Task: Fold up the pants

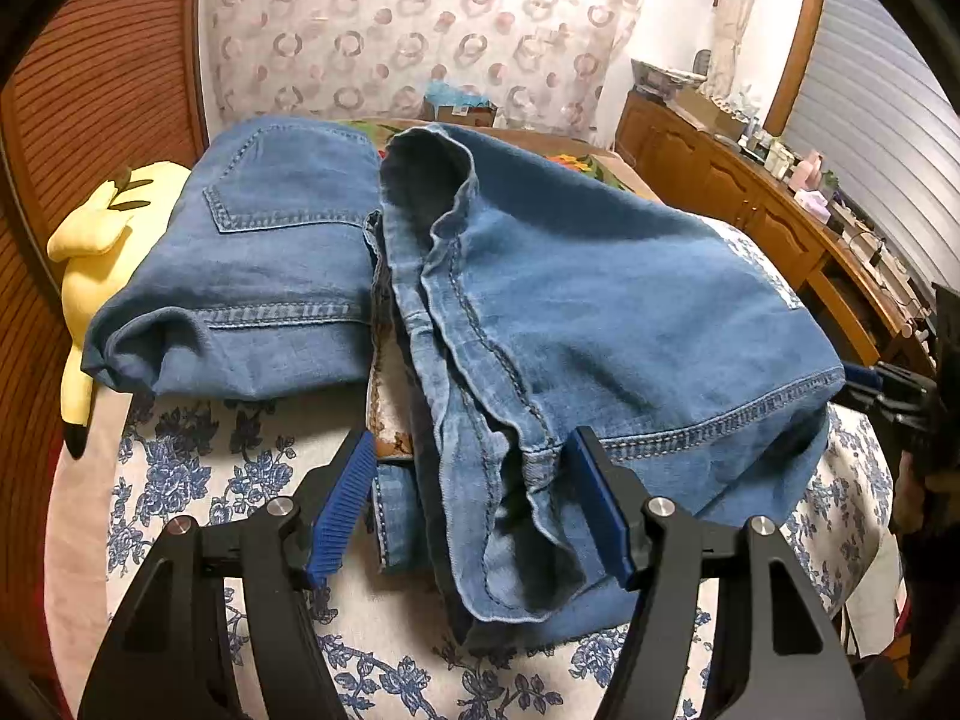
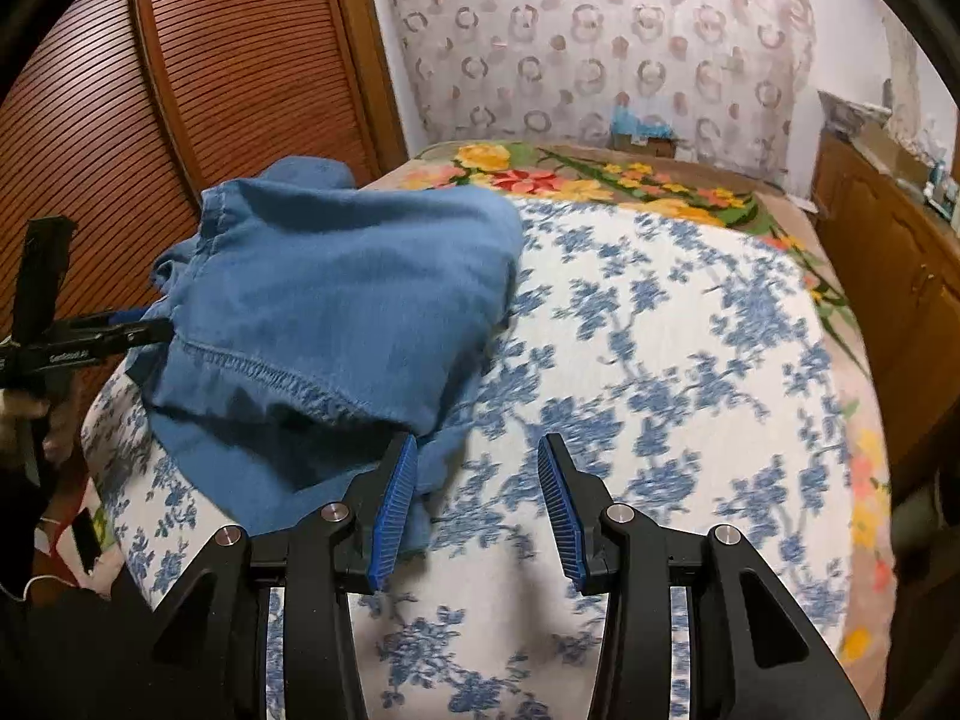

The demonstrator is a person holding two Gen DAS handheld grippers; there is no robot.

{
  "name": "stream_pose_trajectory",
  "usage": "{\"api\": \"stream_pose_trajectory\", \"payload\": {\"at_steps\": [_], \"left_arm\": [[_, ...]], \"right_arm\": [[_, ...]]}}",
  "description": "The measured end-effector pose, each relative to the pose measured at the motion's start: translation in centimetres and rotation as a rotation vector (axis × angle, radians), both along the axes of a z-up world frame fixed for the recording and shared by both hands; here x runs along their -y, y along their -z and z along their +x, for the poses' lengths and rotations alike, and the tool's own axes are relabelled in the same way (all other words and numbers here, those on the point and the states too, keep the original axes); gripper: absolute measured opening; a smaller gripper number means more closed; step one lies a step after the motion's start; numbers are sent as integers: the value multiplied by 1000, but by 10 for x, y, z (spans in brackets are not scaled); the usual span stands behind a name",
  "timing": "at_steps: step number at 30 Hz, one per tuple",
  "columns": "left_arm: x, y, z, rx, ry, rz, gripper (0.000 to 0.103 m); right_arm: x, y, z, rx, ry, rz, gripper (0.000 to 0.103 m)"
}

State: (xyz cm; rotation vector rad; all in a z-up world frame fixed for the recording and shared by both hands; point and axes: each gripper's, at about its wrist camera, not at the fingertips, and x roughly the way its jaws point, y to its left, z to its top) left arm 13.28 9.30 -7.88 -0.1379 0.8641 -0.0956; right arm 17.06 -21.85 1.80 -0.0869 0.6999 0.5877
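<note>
Left tool (image 1: 474, 486) agape, jeans (image 1: 540, 324) bunched between pads – right tool (image 2: 477, 504) agape, jeans just left

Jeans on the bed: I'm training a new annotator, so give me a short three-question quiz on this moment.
1. True or false: the right tool grips the jeans.
2. What colour is the plush toy beside the jeans? A red, B yellow, C green.
3. Fill in: the left tool is ___, with bunched denim between its fingers.

Key: 1 false, it is open above the floral bedspread; 2 B; 3 open.
</note>
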Motion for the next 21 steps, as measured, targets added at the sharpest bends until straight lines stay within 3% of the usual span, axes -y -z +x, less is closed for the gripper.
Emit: {"api": "stream_pose_trajectory", "payload": {"at_steps": [13, 17, 18, 19, 21], "left_arm": [[-2, 3, 1, -3, -9, 10, 67], [-2, 6, 1, -2, -9, 16, 67], [-1, 6, 1, -2, -10, 18, 67], [-1, 6, 1, 0, -9, 18, 67], [-2, 6, 0, 5, -13, 22, 67]], "right_arm": [[-35, 12, 28, 26, -53, 51, 44], [-33, 14, 29, 49, -24, 63, 43], [-31, 14, 31, 46, -20, 76, 29], [-28, 14, 31, 46, -18, 92, 6], [-24, 13, 25, 67, -21, 114, 6]]}}
